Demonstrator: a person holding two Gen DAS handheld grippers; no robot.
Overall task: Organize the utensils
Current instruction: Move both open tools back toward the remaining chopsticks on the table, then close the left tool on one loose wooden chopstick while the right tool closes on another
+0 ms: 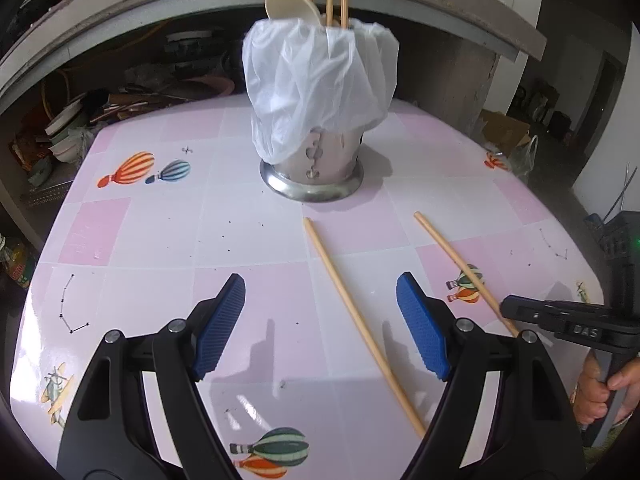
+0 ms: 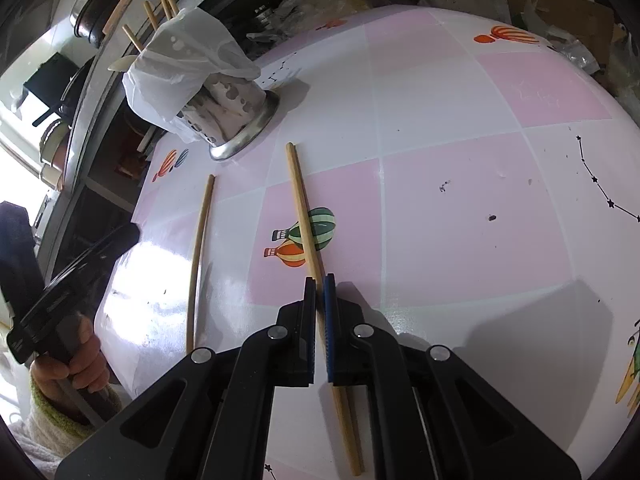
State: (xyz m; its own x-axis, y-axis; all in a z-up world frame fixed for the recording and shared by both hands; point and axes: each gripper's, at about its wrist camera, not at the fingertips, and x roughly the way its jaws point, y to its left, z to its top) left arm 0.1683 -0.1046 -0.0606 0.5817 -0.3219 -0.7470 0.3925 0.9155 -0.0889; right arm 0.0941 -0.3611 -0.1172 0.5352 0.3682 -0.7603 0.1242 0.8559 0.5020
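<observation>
A steel utensil holder [image 1: 316, 160] draped with a white plastic bag stands at the far side of the table, with several chopsticks and a pale spoon [image 1: 290, 2] in it. Two loose chopsticks lie on the pink checked tablecloth. My left gripper [image 1: 320, 320] is open low over the table, its blue pads astride the nearer chopstick [image 1: 352, 312] without touching it. My right gripper [image 2: 319, 280] is shut on the other chopstick [image 2: 302, 208], which still rests on the cloth. In the left wrist view the right gripper [image 1: 506, 308] shows at the right, on that chopstick [image 1: 452, 258].
Behind the table a low shelf holds stacked bowls [image 1: 64, 128] and clutter under a grey counter edge [image 1: 120, 4]. A cardboard box [image 1: 504, 128] sits on the floor at the far right. The holder [image 2: 232, 108] stands near the table's far-left edge in the right wrist view.
</observation>
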